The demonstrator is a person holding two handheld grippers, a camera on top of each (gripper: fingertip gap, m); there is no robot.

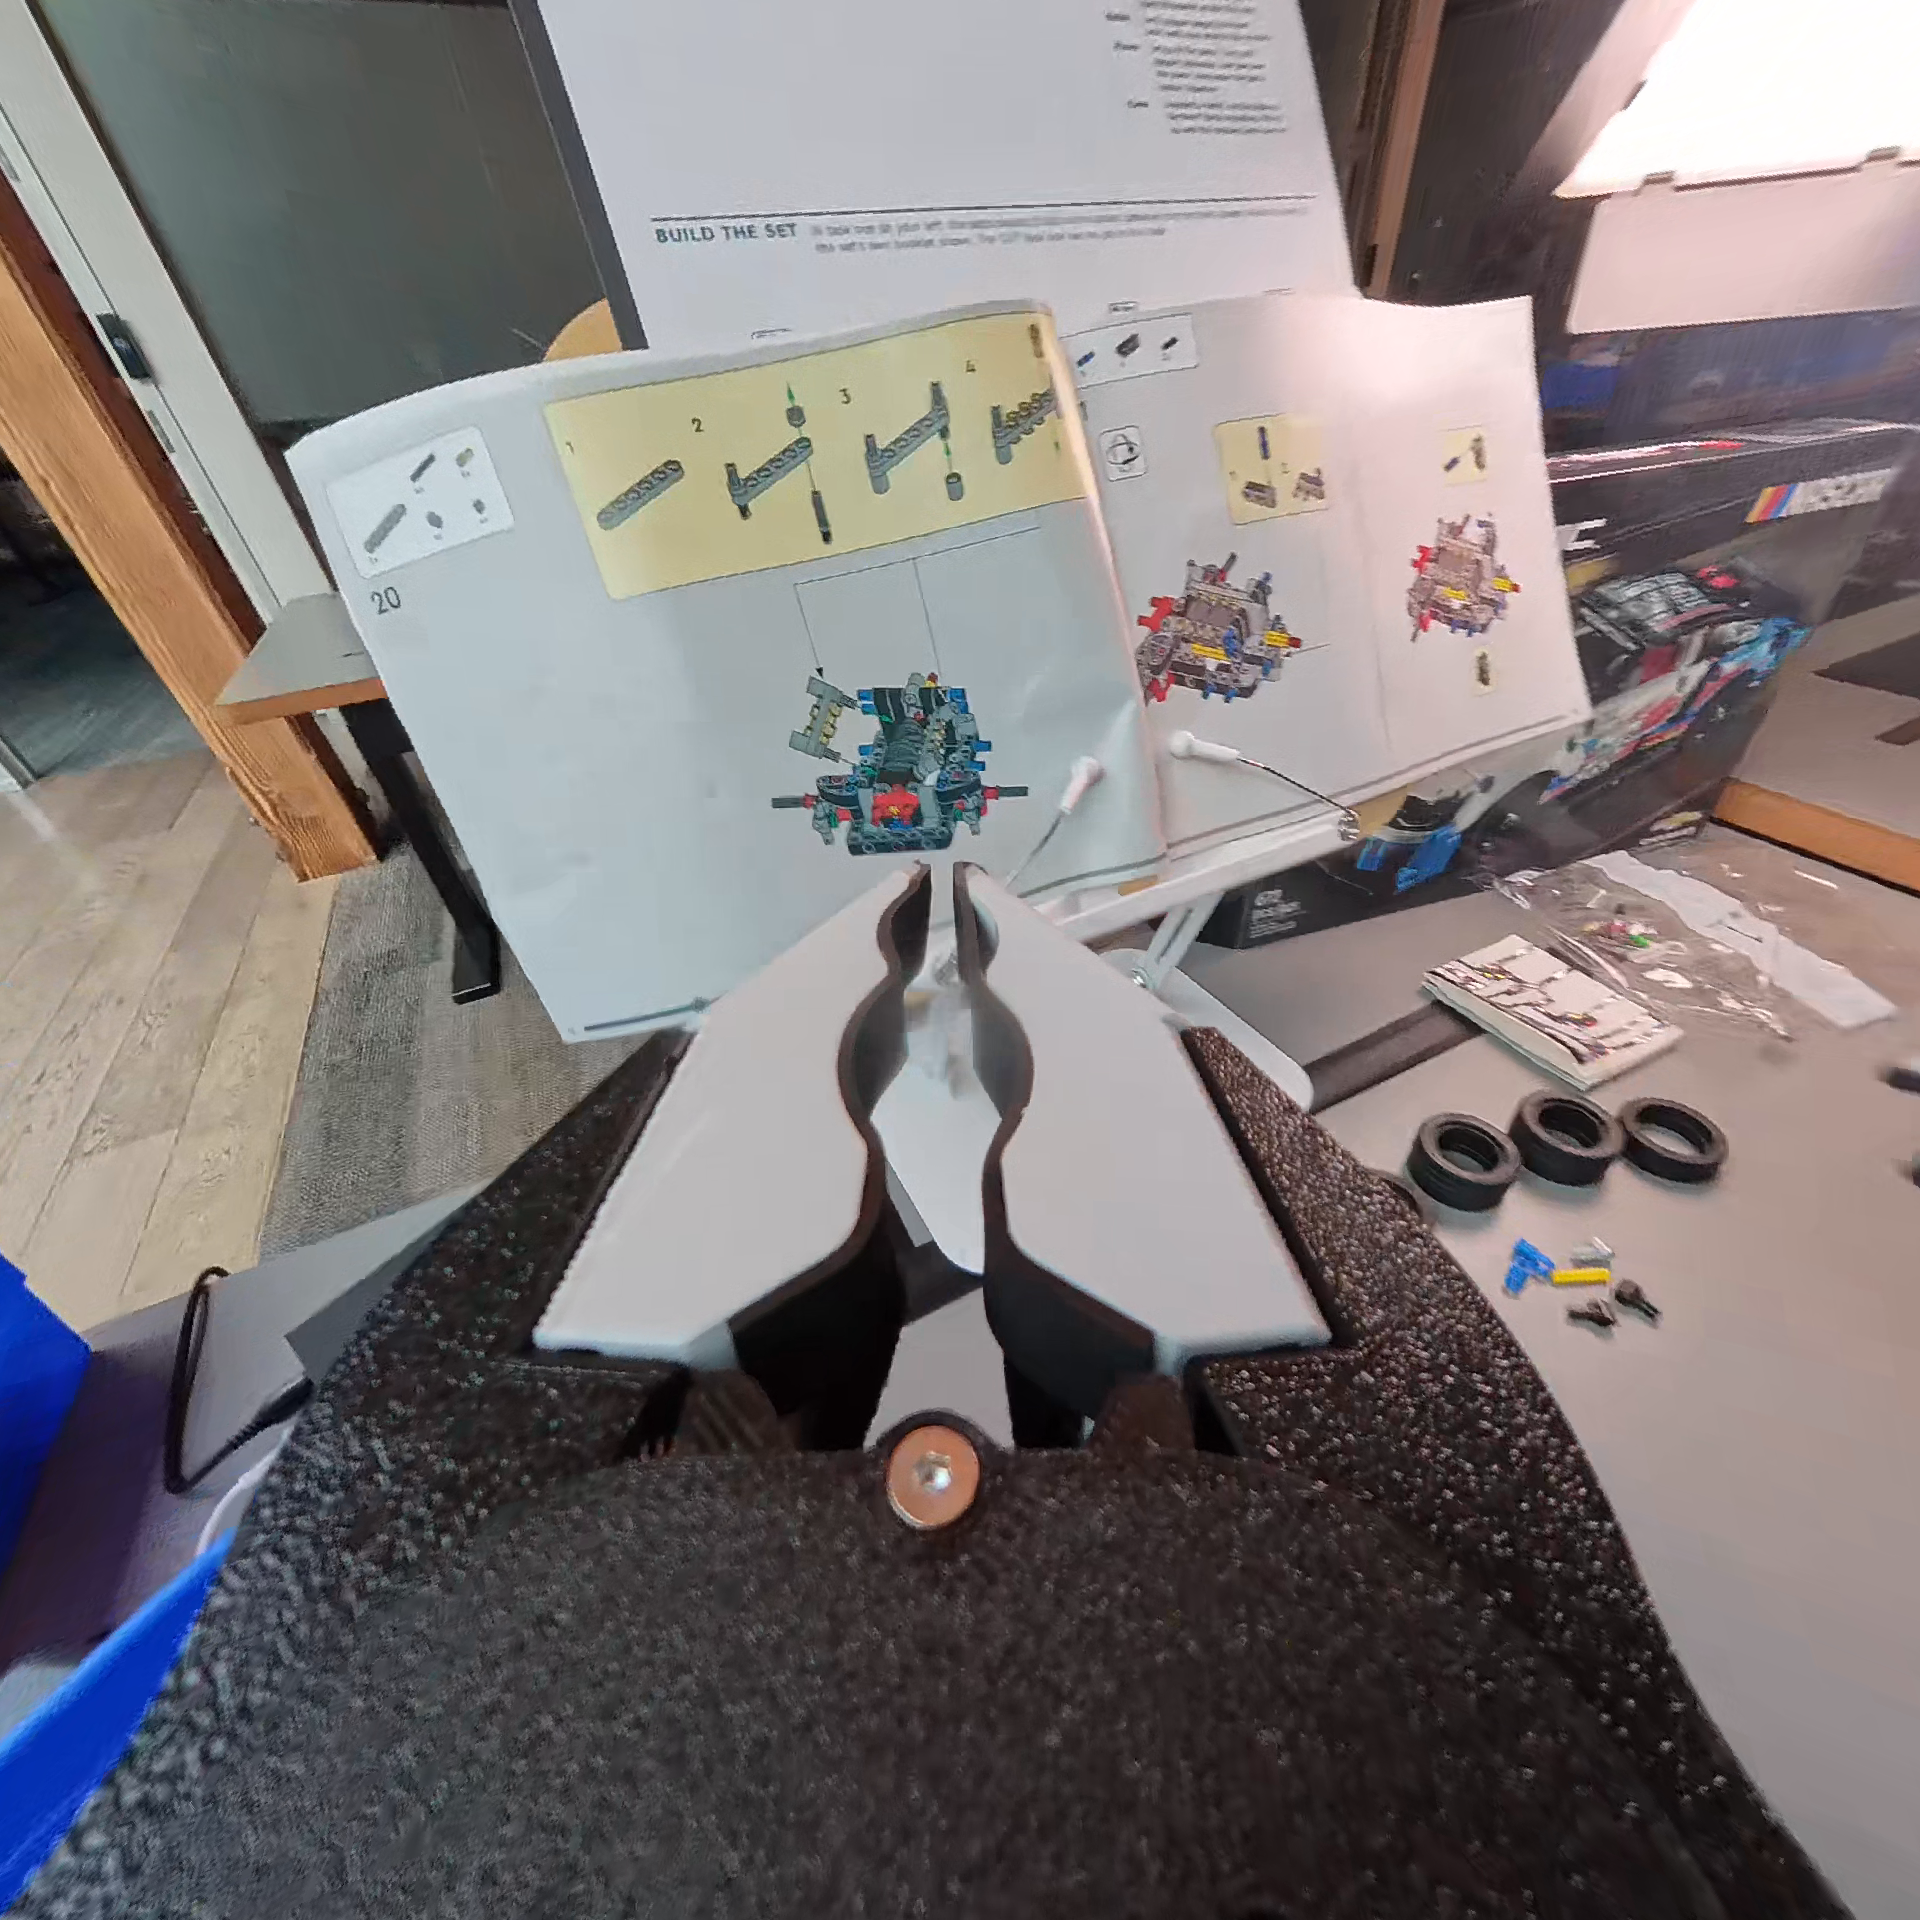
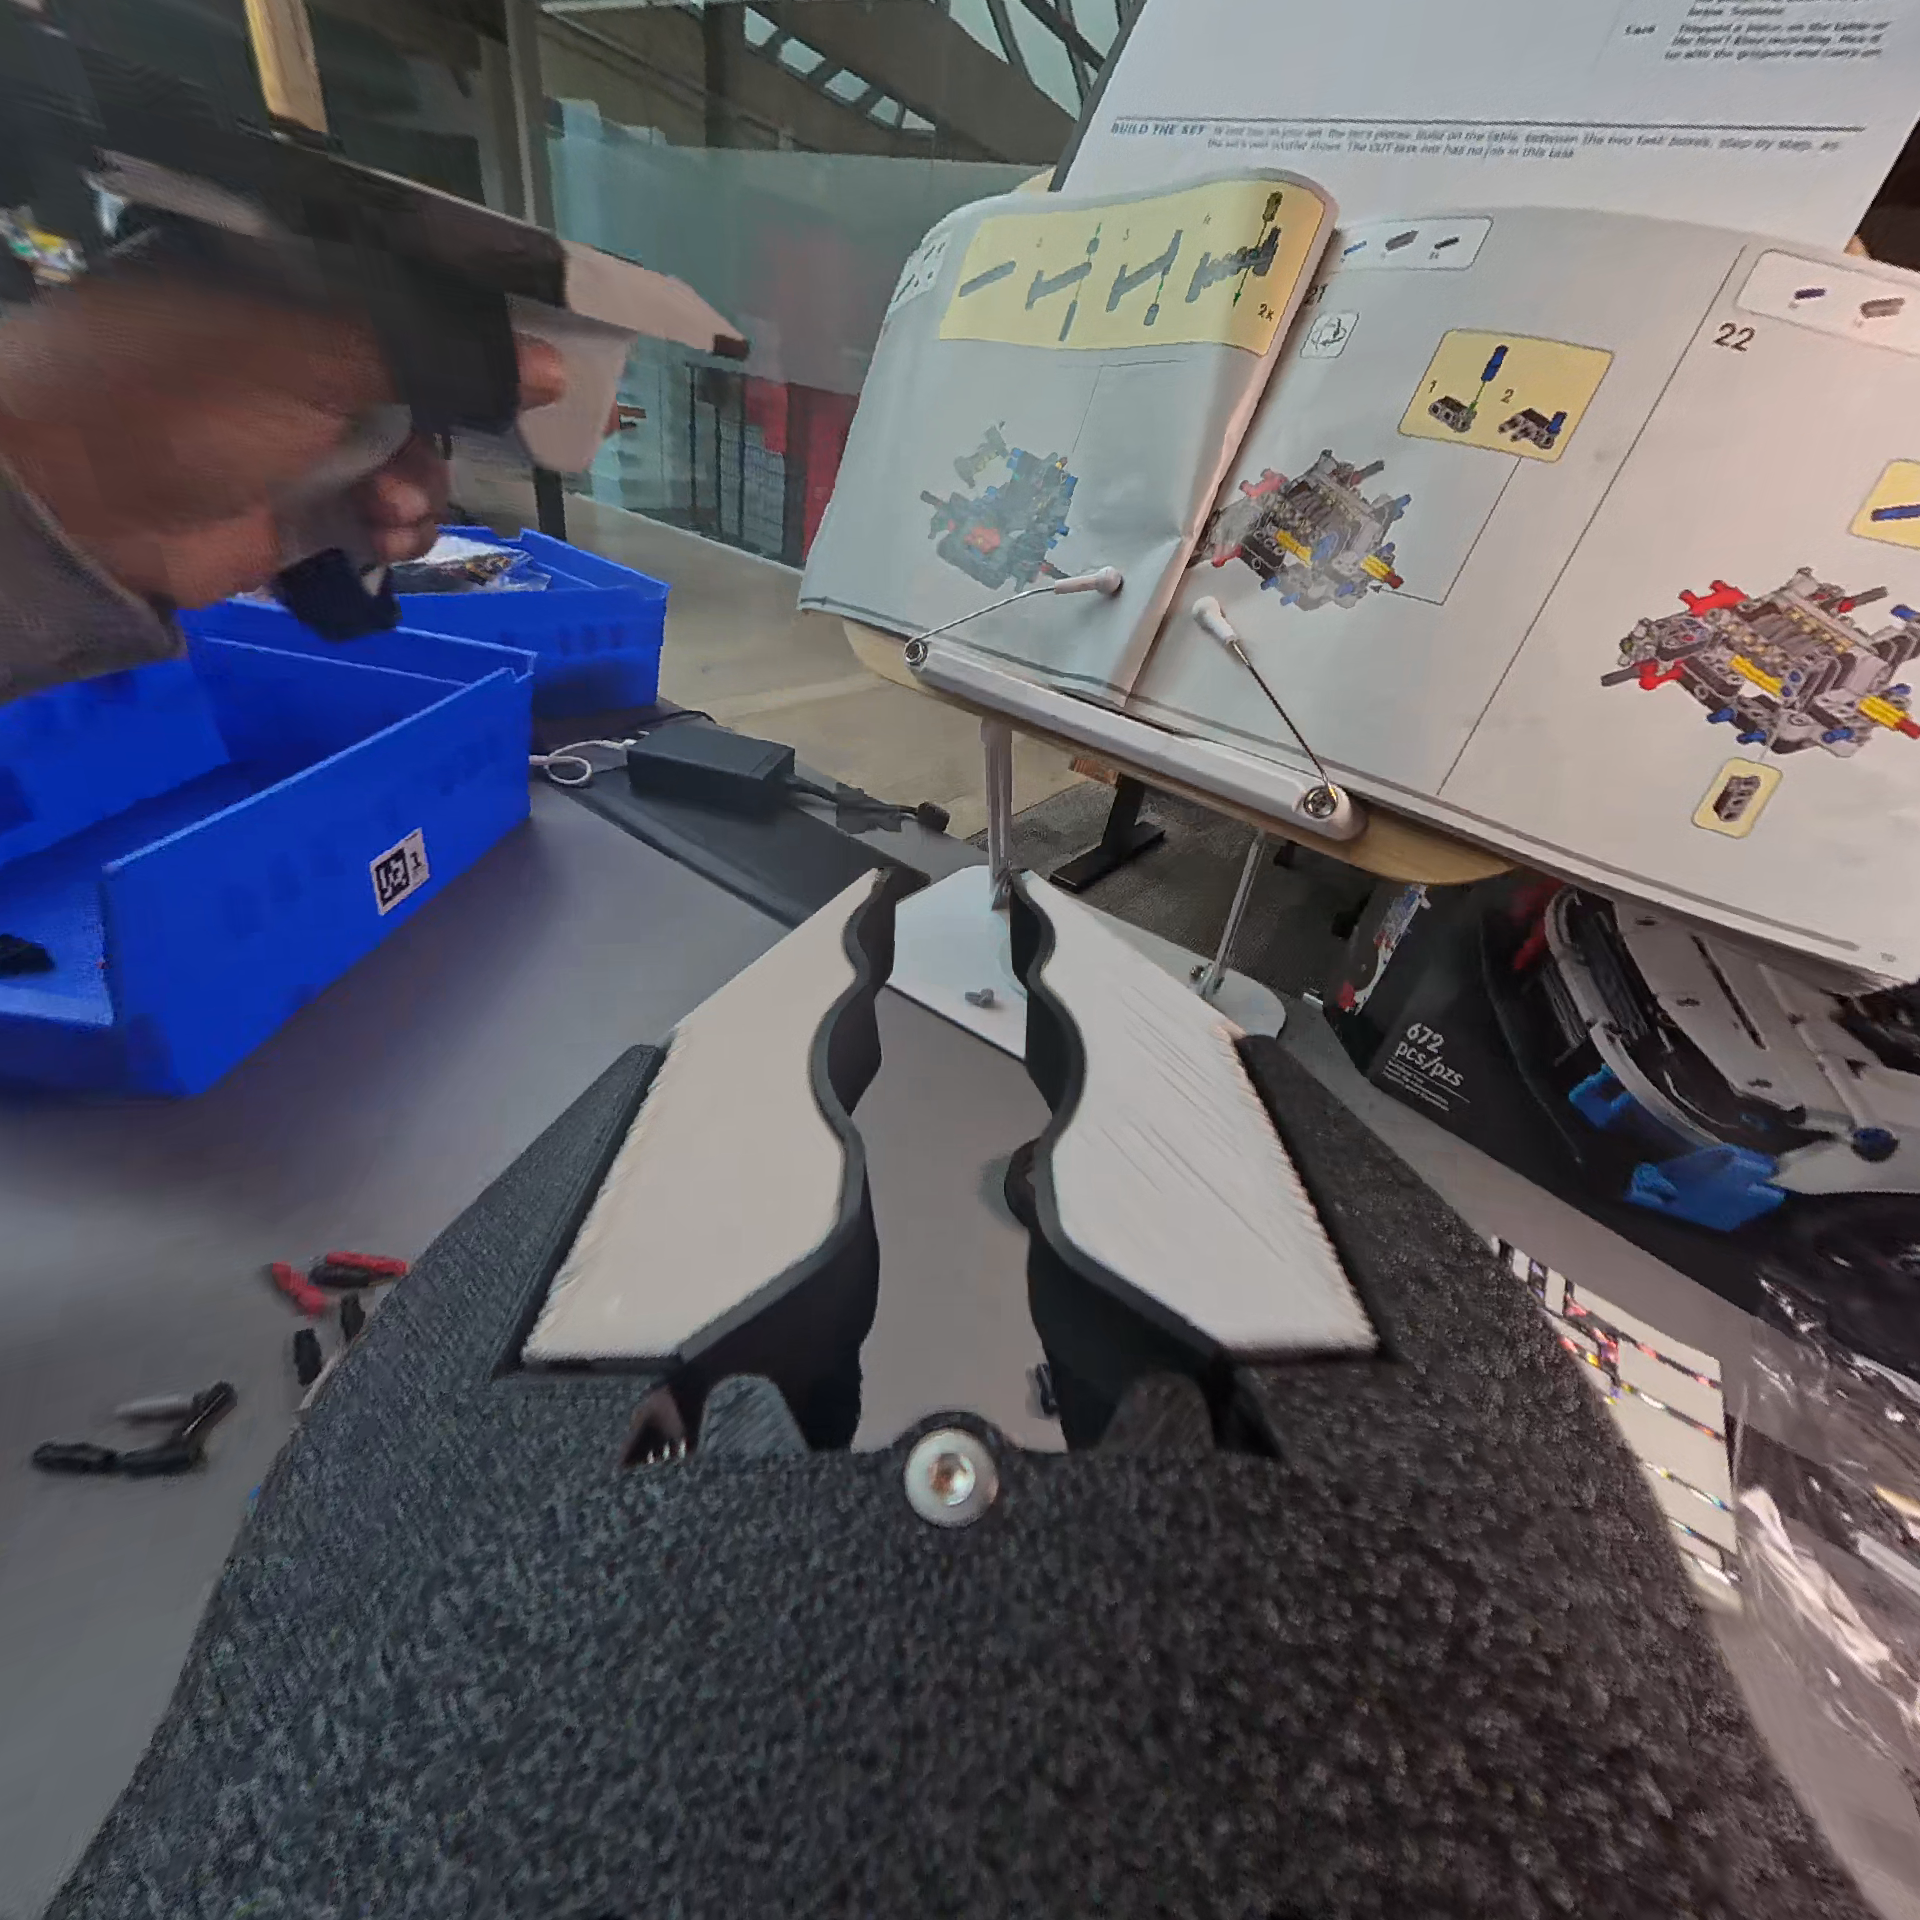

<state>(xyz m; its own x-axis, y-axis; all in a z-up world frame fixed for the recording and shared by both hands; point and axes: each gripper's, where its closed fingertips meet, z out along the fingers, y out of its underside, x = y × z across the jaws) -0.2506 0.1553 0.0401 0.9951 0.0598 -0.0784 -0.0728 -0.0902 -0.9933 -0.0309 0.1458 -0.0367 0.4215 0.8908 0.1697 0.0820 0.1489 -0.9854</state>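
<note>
My left gripper (image 1: 940, 878) is shut, its tips almost touching with nothing seen between them. It is raised in front of the lower edge of an open building-instruction booklet (image 1: 727, 623) that rests on a white stand. My right gripper (image 2: 958, 885) is open with a narrow gap and empty. It hovers over the grey table, pointing at the stand's white base plate (image 2: 945, 966) below the same booklet (image 2: 1039, 468). In the right wrist view a blurred hand holds the other gripper (image 2: 332, 603) over the blue bins at the far left.
Three black tyres (image 1: 1558, 1138), small loose parts (image 1: 1558, 1273), a folded sheet (image 1: 1548, 1003) and a clear bag (image 1: 1621, 925) lie right of the stand. The set's box (image 2: 1662, 1039) stands behind. Blue bins (image 2: 291, 852), a black power adapter (image 2: 707, 764) and red and black pins (image 2: 322, 1283) lie left. Across from one pair of fingers to the other is roughly 25 cm.
</note>
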